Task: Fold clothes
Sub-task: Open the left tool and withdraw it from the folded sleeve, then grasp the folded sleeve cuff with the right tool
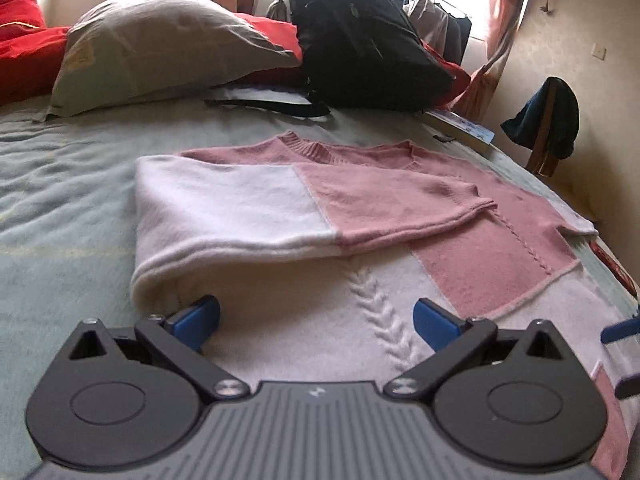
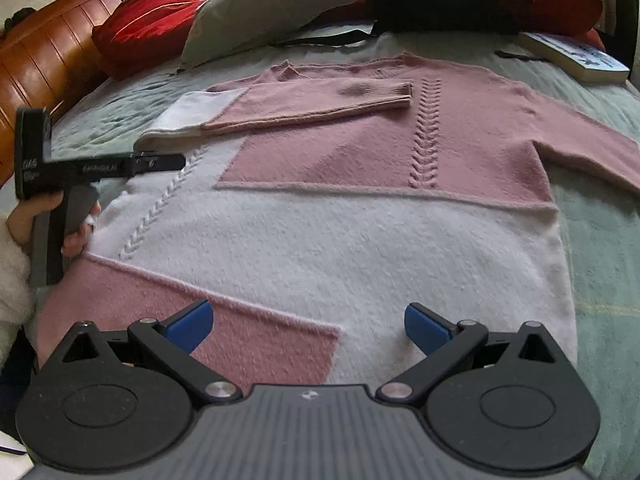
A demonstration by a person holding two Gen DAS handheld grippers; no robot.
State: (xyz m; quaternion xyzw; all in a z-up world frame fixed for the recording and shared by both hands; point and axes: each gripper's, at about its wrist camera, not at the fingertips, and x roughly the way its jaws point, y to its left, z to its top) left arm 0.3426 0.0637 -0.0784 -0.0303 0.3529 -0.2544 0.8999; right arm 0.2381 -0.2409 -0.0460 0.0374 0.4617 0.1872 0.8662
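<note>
From the left wrist, we look low across the bed (image 1: 60, 200) at the pink and white sweater (image 1: 500, 256) lying flat on the pale green blanket. One sleeve (image 1: 280, 208) is folded over the body, white at the shoulder end and pink toward the cuff. Our left gripper (image 1: 316, 322) sits just above the white part near a cable-knit line, its blue fingers (image 1: 198, 320) spread wide with nothing between them; the left one is close to the rolled fold of the sleeve, though we cannot tell if it touches. Behind the sweater lie a grey pillow (image 1: 160, 44), red bedding (image 1: 20, 52), a black backpack (image 1: 360, 40) and a book (image 1: 464, 126) at the bed's far edge.

From the right wrist, we see the sweater (image 2: 340, 240) from its hem end, spread out with the neck away from us. The other sleeve (image 2: 592, 152) stretches out to the right over the blanket. Our right gripper (image 2: 308, 326) hovers over the hem, fingers (image 2: 426, 330) wide apart and empty. At the left, a hand (image 2: 76, 224) holds the left gripper (image 2: 164, 162), whose tip points at the folded sleeve (image 2: 312, 104).
</note>
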